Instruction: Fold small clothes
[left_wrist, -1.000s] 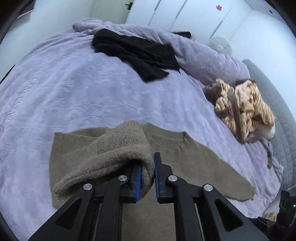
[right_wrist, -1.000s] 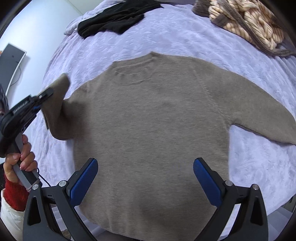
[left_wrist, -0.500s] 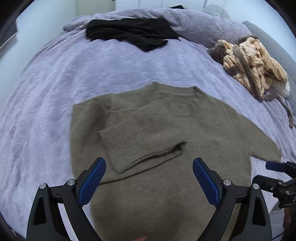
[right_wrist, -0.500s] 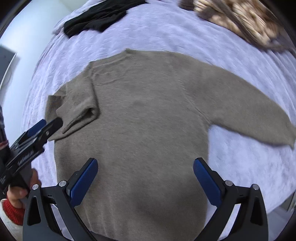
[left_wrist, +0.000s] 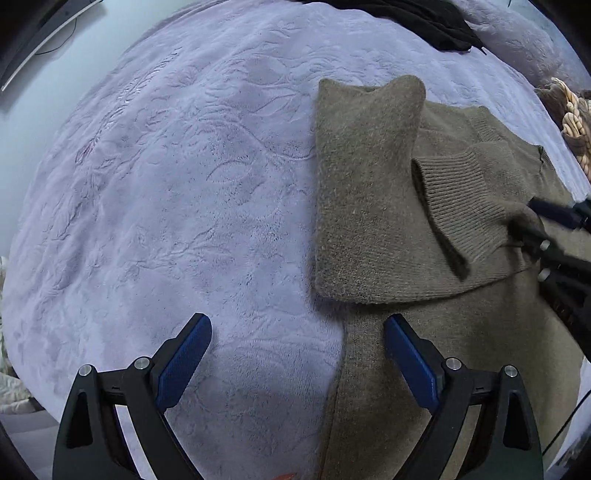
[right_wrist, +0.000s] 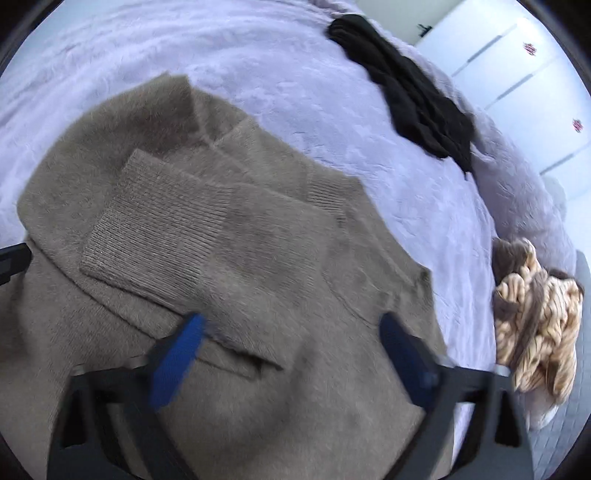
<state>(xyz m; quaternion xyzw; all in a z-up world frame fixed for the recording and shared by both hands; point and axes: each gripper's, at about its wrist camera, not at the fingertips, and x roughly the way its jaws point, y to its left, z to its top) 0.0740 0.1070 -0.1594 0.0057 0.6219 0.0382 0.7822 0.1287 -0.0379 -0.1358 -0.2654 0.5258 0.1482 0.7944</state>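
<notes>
Both sleeves now lie folded across the chest of the brown sweater (left_wrist: 369, 206), where a second ago one sleeve still trailed out over the lavender bedspread (left_wrist: 166, 184). Over the sweater's left edge, the left gripper (left_wrist: 297, 363) hangs wide open, holding nothing. Spread just as wide, the right gripper (right_wrist: 291, 354) hovers empty above the ribbed cuff (right_wrist: 155, 225). Beyond lie a black garment (right_wrist: 410, 92) and a striped bundle (right_wrist: 535, 321).
</notes>
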